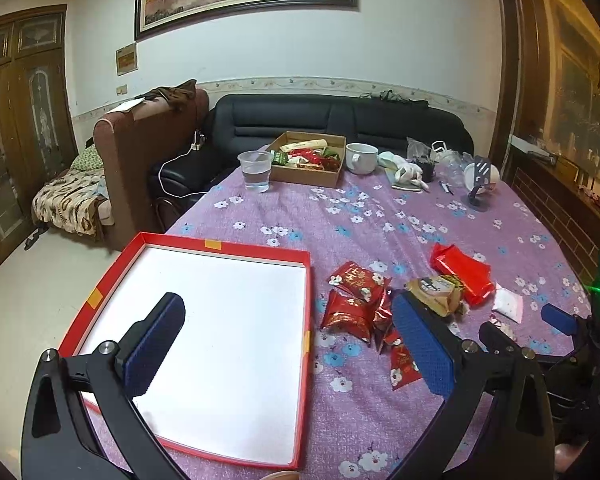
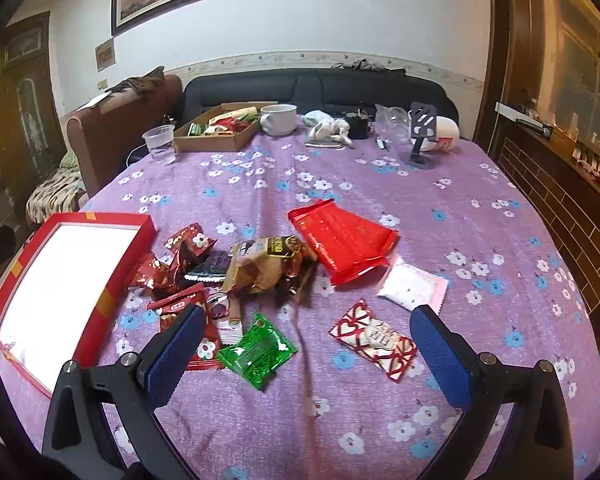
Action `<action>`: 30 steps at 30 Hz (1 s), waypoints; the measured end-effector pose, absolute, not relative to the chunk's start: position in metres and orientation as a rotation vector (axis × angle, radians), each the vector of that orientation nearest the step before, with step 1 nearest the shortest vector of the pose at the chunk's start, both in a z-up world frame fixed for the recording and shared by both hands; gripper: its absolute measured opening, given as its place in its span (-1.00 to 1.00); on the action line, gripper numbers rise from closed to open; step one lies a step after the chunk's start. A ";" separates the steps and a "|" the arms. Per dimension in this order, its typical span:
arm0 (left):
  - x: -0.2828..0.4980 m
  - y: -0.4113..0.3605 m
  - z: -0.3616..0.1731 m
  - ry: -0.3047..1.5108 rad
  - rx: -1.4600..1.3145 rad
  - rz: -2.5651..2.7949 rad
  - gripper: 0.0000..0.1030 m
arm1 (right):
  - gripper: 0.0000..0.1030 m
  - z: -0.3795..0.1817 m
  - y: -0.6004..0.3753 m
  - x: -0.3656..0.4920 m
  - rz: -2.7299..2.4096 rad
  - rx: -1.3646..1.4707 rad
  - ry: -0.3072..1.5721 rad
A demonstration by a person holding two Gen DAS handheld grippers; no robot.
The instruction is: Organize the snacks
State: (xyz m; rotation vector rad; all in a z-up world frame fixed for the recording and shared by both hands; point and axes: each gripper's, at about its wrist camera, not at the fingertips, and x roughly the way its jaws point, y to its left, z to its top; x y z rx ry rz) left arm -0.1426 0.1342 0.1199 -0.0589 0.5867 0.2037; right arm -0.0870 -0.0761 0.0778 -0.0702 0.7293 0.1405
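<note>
A shallow red box (image 1: 100,288) with a bare white floor lies on the purple flowered tablecloth; it shows at the left edge of the right wrist view as the red box (image 2: 120,264). My left gripper (image 1: 288,340) hangs open over its right half, empty. Beside the box lies a heap of snacks: small dark red packets (image 1: 352,292), a brown packet (image 2: 268,264), a large flat red packet (image 2: 344,236), a pink-white packet (image 2: 412,286), a green packet (image 2: 258,350) and a red-and-white heart packet (image 2: 374,338). My right gripper (image 2: 308,356) is open above the green and heart packets.
At the table's far side stand a cardboard box of snacks (image 1: 312,176), a plastic cup of water (image 1: 256,170), a white mug (image 1: 362,158), a phone stand (image 2: 420,132) and some clutter. Sofas and a wooden cabinet lie beyond the table.
</note>
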 end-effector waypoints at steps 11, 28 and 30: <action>-0.127 0.138 0.109 0.627 -0.057 0.206 1.00 | 0.99 0.066 -0.062 -0.076 0.167 -0.089 0.752; -0.105 0.155 0.089 0.693 0.011 0.193 1.00 | 0.99 0.045 -0.036 -0.053 0.235 -0.130 0.806; -0.102 0.169 0.085 0.704 0.000 0.204 1.00 | 0.99 0.039 -0.032 -0.050 0.243 -0.142 0.820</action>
